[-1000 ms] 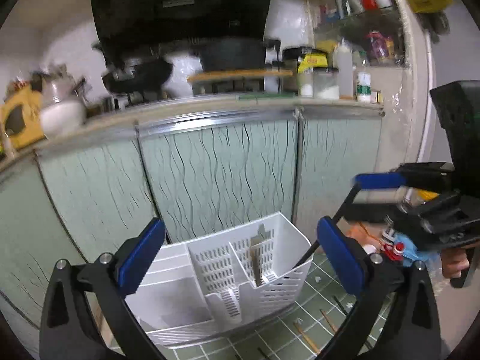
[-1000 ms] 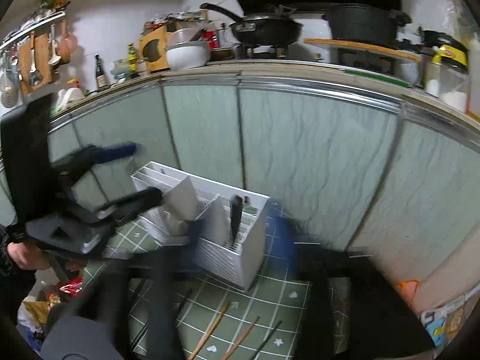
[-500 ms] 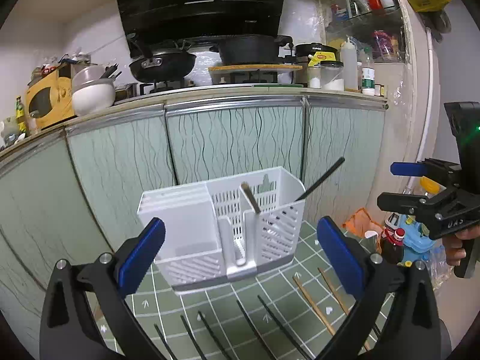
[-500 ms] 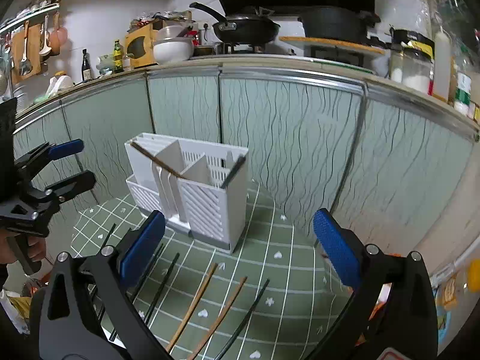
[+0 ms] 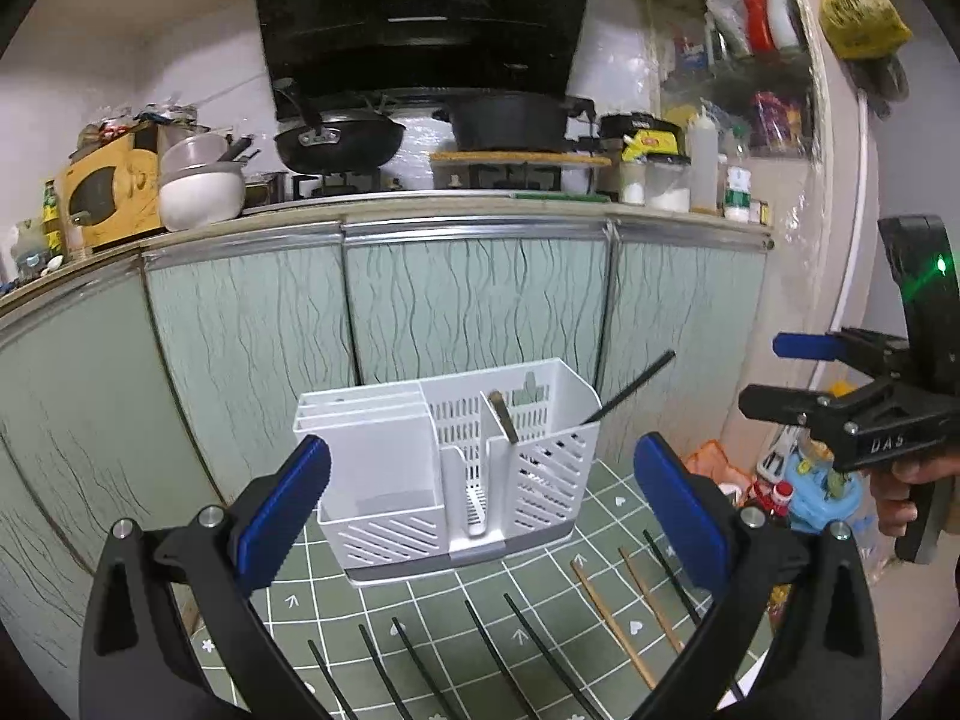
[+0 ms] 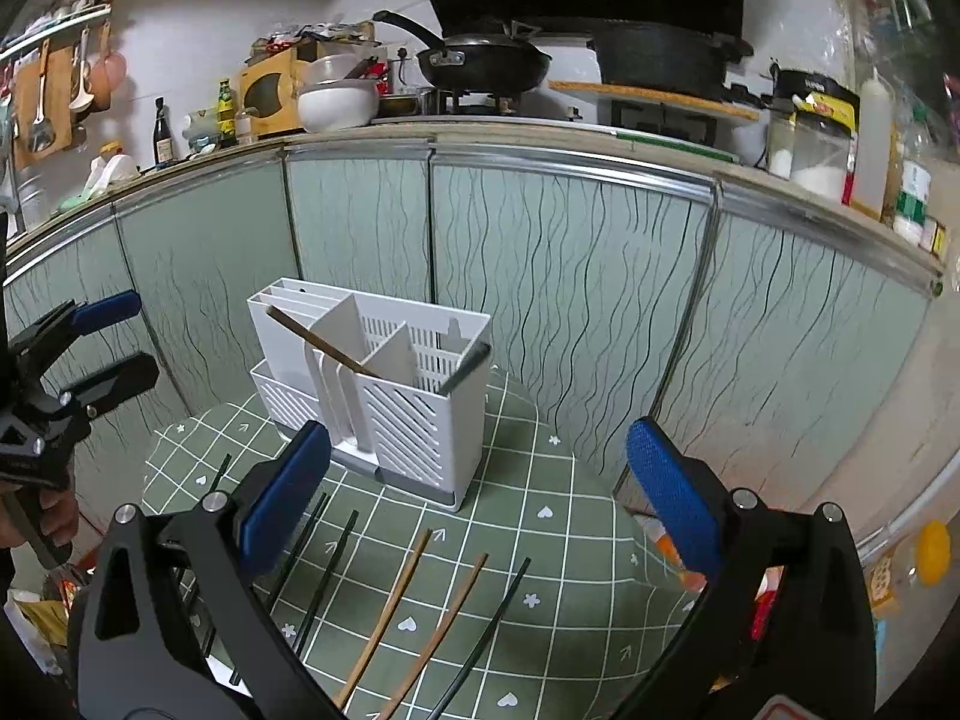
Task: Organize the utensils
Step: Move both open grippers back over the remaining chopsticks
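Note:
A white utensil holder (image 5: 384, 468) (image 6: 420, 420) stands at the back of a green checked mat (image 5: 540, 564) (image 6: 540, 540). One wooden chopstick (image 5: 503, 417) (image 6: 318, 339) and one black chopstick (image 5: 630, 387) (image 6: 465, 369) lean inside it. Several black chopsticks (image 5: 420, 666) (image 6: 324, 570) and two wooden ones (image 5: 612, 618) (image 6: 390, 612) lie loose on the mat's near side. My left gripper (image 5: 477, 498) (image 6: 120, 339) is open and empty, set back from the holder. My right gripper (image 6: 480, 468) (image 5: 777, 375) is wide open and empty, to the holder's right.
Pale green cabinet doors (image 5: 474, 300) rise directly behind the mat. Pans (image 6: 480, 63), bowls and jars sit on the counter above. Bottles, bags and toys (image 5: 810, 480) crowd the floor right of the mat. A hand (image 5: 906, 480) holds the right gripper's handle.
The right gripper let go of the black chopstick, which now leans in the holder's right compartment, and its jaws opened. Both grippers drew back from the holder.

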